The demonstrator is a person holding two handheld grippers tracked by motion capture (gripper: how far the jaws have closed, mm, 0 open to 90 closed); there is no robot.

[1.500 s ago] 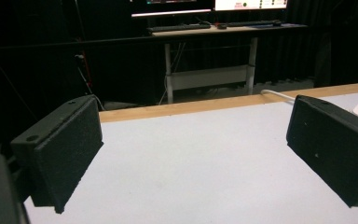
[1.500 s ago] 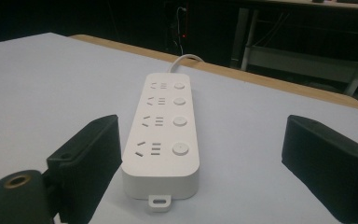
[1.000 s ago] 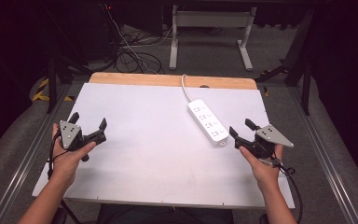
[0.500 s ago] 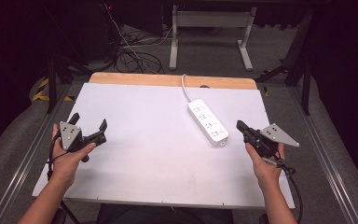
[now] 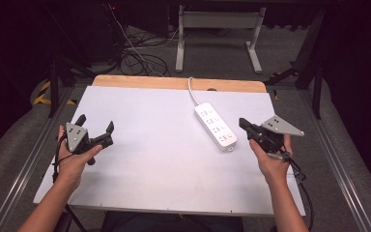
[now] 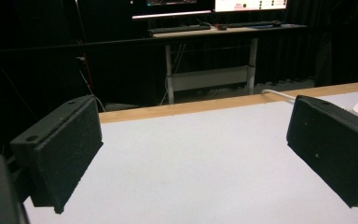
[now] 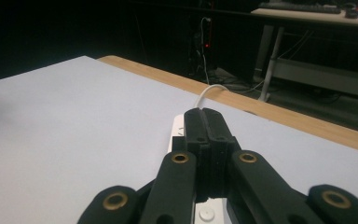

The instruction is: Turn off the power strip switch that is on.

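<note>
- The table has a bare white middle; a wooden strip edges its far side.
- The power strip lies right of centre, near the far edge.
- The right gripper, jaws pressed together, points at it from just beside its near end.
- The left gripper, jaws wide, is well apart from it.

Black grippers with brass screws, grey plates, trailing cables

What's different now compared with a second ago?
The right hand-held gripper has turned: its grey plate, then over the hand, now sticks out to the right. Its jaws are shut and point at the power strip. The left hand-held gripper stays open in place. The power strip has not moved.
</note>
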